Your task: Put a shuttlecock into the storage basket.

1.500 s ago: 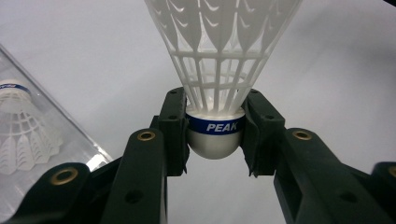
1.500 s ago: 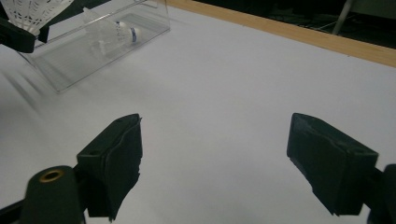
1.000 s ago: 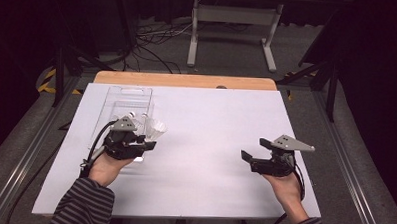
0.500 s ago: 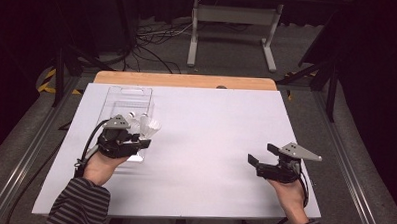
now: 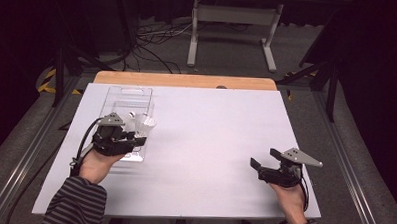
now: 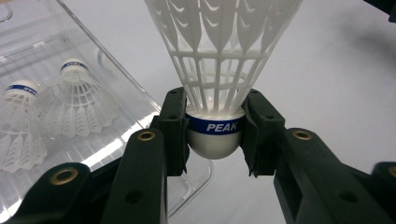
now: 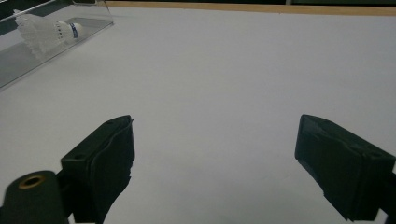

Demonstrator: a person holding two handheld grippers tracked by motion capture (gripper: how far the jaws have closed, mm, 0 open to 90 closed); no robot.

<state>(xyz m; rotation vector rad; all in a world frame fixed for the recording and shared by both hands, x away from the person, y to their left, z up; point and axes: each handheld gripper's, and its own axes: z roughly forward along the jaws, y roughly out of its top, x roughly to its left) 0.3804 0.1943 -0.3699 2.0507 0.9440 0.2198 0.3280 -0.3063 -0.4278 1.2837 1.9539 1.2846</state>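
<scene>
1. the left tool [image 6: 214,140] pinches a white shuttlecock [image 6: 219,70] by its round nose, just beside the clear tray [image 6: 93,42].
2. the right tool [image 7: 215,163] is spread wide over the white surface [image 7: 224,70], holding nothing.

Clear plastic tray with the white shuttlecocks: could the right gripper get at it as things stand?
Probably yes, with a long reach. The right gripper, open and empty, sits at the table's near right; the clear plastic tray lies far left, with bare white tabletop between them.
</scene>
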